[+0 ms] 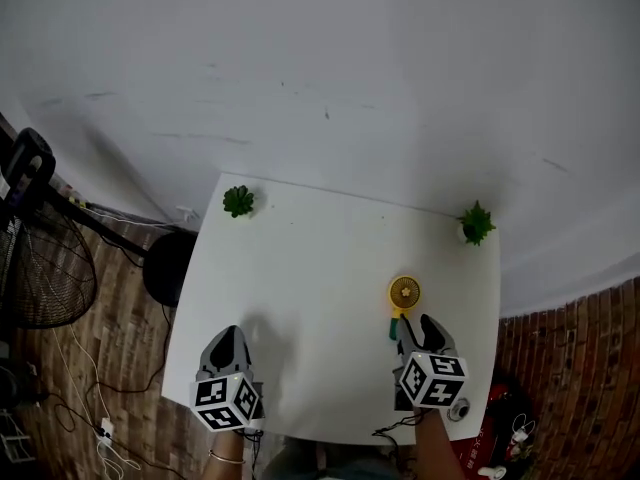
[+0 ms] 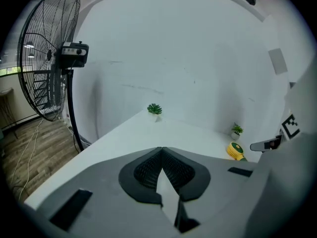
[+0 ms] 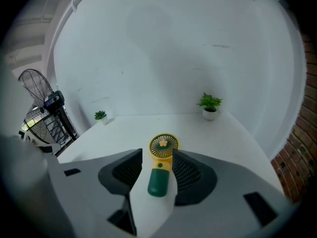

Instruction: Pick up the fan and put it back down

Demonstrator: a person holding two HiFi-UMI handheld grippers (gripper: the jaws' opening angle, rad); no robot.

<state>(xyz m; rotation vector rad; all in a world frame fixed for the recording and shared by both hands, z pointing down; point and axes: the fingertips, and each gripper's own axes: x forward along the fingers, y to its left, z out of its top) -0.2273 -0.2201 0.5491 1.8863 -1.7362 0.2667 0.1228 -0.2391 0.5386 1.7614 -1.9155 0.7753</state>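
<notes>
Yellow round grille, small flower at its centre, dark green handle: the fan (image 3: 161,165) lies flat on the white table (image 1: 320,268); its handle sits between the jaws of the right gripper (image 3: 157,155), head just ahead of the tips; those jaws stand apart on either side of the handle, not clamped on it; left gripper (image 2: 161,150) is well off to the side, jaws pressed together with nothing between; two small potted plants (image 1: 238,201) stand far ahead of both grippers.

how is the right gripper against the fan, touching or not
Cannot tell. Right gripper view: the fan lies between the right gripper's open jaws, bare table left of it, but its right edge meets the right jaw with no plain gap.
</notes>
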